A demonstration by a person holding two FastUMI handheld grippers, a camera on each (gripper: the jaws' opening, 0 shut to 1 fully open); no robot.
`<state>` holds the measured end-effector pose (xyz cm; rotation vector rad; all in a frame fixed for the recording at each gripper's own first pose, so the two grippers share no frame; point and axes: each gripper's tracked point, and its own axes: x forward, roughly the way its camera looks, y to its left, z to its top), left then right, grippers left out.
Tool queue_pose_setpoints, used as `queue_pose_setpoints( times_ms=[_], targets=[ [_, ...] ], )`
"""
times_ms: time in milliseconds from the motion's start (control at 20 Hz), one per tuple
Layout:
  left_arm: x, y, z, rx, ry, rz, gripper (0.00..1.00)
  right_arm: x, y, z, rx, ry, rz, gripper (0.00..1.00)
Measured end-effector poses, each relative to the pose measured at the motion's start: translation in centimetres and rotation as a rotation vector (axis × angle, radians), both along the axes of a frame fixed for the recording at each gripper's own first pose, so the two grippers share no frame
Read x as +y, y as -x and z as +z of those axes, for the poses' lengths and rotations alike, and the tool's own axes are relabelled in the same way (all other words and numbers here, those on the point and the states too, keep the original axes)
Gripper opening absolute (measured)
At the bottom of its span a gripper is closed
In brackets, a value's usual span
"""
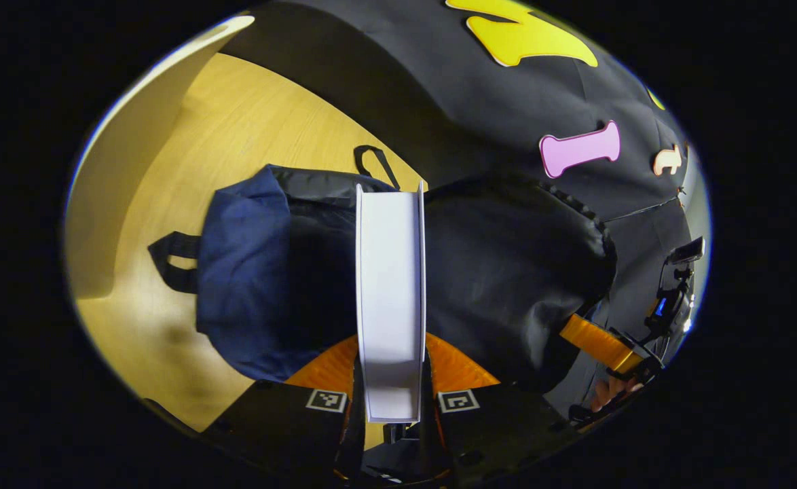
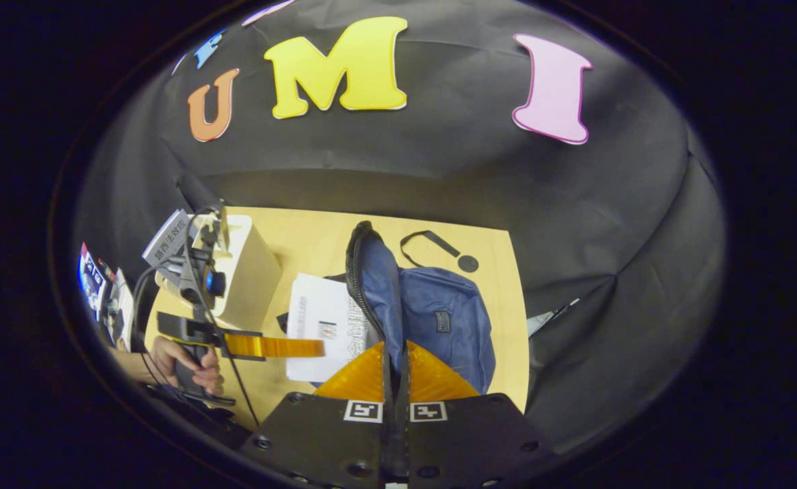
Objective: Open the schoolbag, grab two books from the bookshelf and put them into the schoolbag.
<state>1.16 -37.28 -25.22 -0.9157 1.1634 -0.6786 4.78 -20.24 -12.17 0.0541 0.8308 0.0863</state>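
The left gripper (image 1: 390, 380) is closed on a white book (image 1: 390, 299), its two fingers pressing the covers from either side so that the book stands edge-on straight out from the camera, with the page block facing the lens. Beyond the book lies the blue schoolbag (image 1: 249, 278) on the wooden desk (image 1: 215, 136), its mouth pulled wide so the dark lining (image 1: 507, 272) shows to the right of the book; the book's far end sits over that opening. A black strap loop (image 1: 174, 261) sticks out of the schoolbag's left side and a thin handle loop (image 1: 375, 163) rises at its top. At the right edge of the left gripper view the right gripper (image 1: 602, 343) reaches in to the schoolbag's rim, with a hand (image 1: 612, 390) under it. In the right gripper view the right gripper (image 2: 395, 380) has its fingers nearly together, pinching the zippered edge (image 2: 361, 285) of the schoolbag (image 2: 439, 319) and holding it up. To the left, the book (image 2: 320, 326) shows its white cover tucked just behind that lifted edge, gripped by the left gripper (image 2: 273, 346), which a hand (image 2: 188, 363) holds. A pale bookshelf box (image 2: 249, 272) stands on the desk (image 2: 493, 285) behind that gripper.
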Motion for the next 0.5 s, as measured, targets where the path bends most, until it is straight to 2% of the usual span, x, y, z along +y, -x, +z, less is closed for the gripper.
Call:
queue_pose_setpoints(
  times_ms=[300,350,450,500],
  targets=[
    [-3.3,-0.9,-2.7,0.048,0.119,-0.026,0.35,1.0,-0.3,0.3,-0.004,0.010,0.019,0.00],
    [-3.2,-0.9,-3.2,0.051,0.106,-0.029,0.35,1.1,-0.3,0.2,0.000,0.007,0.022,0.00],
    [-2.4,-1.3,-5.2,0.025,-0.016,-0.039,0.36,1.1,-0.4,-0.2,0.007,0.006,0.021,0.00],
    [-2.2,-1.0,-5.9,0.017,-0.059,-0.056,0.52,1.2,-0.4,-0.5,0.013,0.005,0.023,0.00]
  ],
)
